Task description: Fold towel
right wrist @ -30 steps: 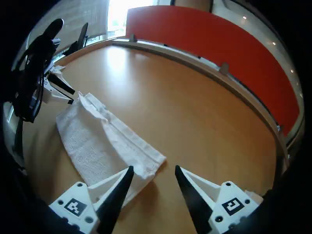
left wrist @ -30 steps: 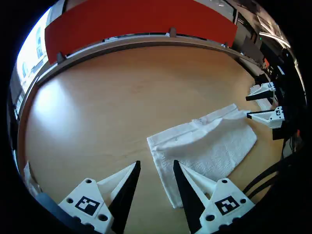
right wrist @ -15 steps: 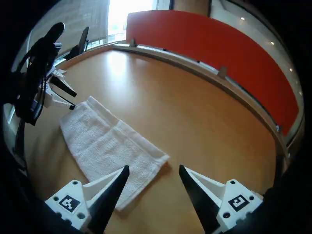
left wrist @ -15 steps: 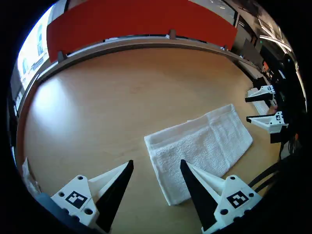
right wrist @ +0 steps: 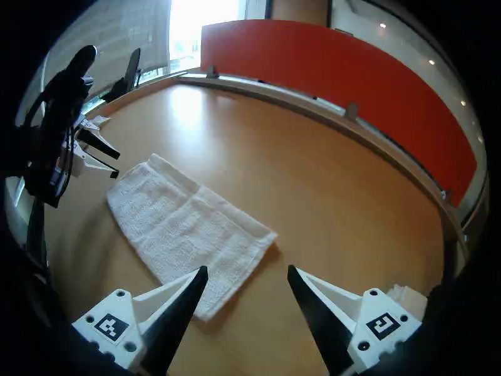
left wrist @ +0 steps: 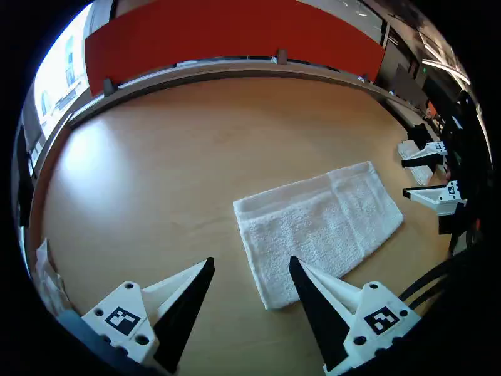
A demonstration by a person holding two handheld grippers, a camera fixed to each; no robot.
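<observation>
Both fingers of the left hand-held gripper (left wrist: 250, 260) are spread wide in the left gripper view, with nothing pinched between them. A white towel (left wrist: 319, 219) lies flat on the pale wooden table (left wrist: 175, 150) just ahead of it. The towel's near corner shows in the gap and runs behind the tip of the finger on the picture's right. Whether that finger touches the cloth cannot be told. The towel forms a neat oblong that looks doubled over, with a layered edge at its near short end and a hemmed band along its far long side.

At the picture's right edge the right hand-held gripper (left wrist: 405, 178) points in toward the towel's far short end. Its fingers are apart and just clear of the cloth.

In the right gripper view, the right hand-held gripper (right wrist: 247, 269) is spread open too and holds nothing. The towel (right wrist: 188, 225) lies ahead of it, its near corner reaching toward the finger on the picture's left. At the far left the left hand-held gripper (right wrist: 116, 164) sits on a dark handle, fingers parted, just beside the towel's other end.

A red panel (left wrist: 232, 31) stands along the table's far edge, with a bright window (right wrist: 200, 25) beyond it. A small white cloth (left wrist: 44, 276) lies at the table's edge, low on the left in the left gripper view.
</observation>
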